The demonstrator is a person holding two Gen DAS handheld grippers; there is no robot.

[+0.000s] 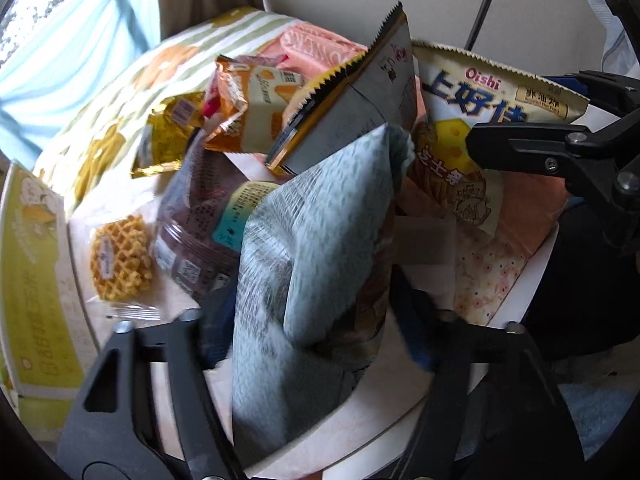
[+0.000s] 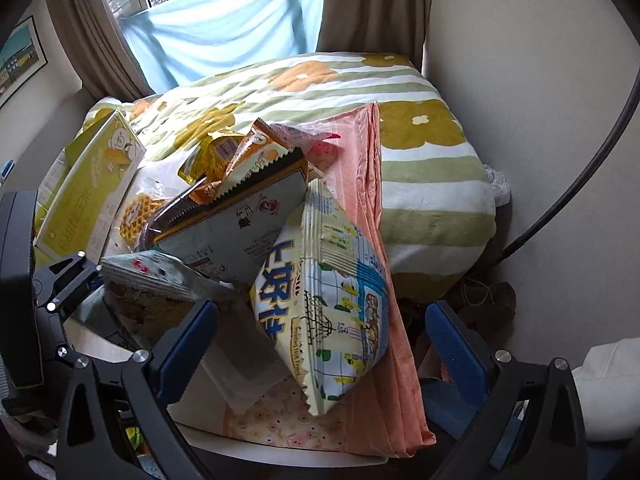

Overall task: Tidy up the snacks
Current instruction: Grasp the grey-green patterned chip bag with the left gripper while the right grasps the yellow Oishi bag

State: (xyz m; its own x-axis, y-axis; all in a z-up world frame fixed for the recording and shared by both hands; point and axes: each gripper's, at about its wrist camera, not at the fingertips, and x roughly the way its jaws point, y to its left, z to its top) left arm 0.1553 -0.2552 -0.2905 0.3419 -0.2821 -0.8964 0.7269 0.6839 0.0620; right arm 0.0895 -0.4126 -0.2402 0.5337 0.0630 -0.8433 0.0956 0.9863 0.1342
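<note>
A pile of snack packets lies on a white round table (image 1: 520, 300). My left gripper (image 1: 316, 332) is shut on a pale blue-grey snack bag (image 1: 320, 248) and holds it upright over the table; the bag also shows in the right wrist view (image 2: 160, 276). My right gripper (image 2: 320, 344) is open around the lower end of a white Oishi chip bag (image 2: 332, 312), its fingers apart from it. The Oishi bag (image 1: 480, 112) leans at the right in the left wrist view. A grey-backed packet (image 2: 240, 220) and an orange biscuit packet (image 1: 248, 108) lie behind.
A waffle packet (image 1: 120, 260), a brown bag (image 1: 196, 216) and a gold packet (image 1: 168, 136) lie at the left. A yellow-green box (image 2: 88, 184) stands at the left. A folded pink cloth (image 2: 380, 280) covers the table's right. A flowered quilt (image 2: 420, 160) lies behind. A black cable (image 2: 580, 184) hangs by the wall.
</note>
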